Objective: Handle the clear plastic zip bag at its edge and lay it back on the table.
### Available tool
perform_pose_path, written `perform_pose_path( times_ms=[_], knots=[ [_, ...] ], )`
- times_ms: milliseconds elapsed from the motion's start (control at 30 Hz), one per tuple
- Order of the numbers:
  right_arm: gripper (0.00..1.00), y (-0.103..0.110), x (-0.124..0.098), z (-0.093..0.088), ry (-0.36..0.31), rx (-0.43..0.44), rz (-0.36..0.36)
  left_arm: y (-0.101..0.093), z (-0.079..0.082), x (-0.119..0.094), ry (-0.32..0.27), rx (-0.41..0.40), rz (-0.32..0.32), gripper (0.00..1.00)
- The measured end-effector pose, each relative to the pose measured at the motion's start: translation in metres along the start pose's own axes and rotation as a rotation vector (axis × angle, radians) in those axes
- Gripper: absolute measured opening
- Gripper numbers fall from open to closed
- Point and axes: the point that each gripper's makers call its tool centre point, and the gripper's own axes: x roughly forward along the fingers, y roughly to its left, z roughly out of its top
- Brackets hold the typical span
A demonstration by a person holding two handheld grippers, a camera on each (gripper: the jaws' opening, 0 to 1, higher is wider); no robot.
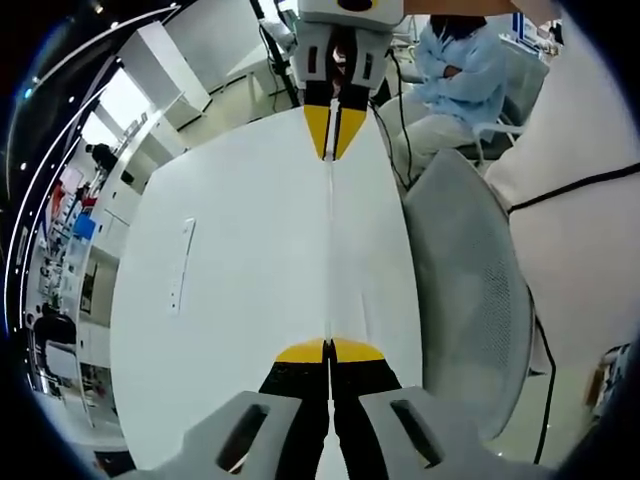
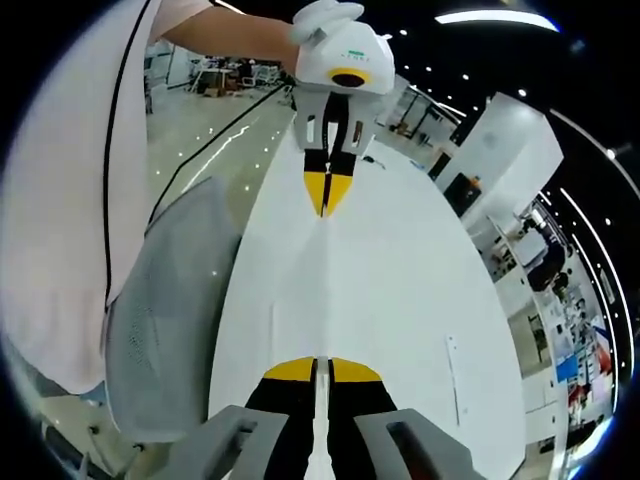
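Note:
The clear plastic zip bag hangs edge-on above the white table, showing as a thin pale line stretched between the two grippers. My left gripper is shut on its near end, yellow tips pressed together. Facing it, my right gripper is shut on the far end. In the right gripper view the same bag runs from my right gripper up to my left gripper, held by a white-gloved hand.
A thin white strip lies flat on the table. A grey mesh chair stands against the table's long edge. A person in light blue sits beyond the far end. Shelving lines the room's side.

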Motion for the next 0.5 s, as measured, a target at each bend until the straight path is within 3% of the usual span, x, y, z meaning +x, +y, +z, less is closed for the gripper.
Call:
perform_pose_path(
  times_ms=[500],
  knots=[
    [0.0, -0.0004, 0.0019, 0.0018, 0.004, 0.034, 0.006, 0.0017, -0.0013, -0.001, 0.007, 0.011, 0.019, 0.0]
  ],
)
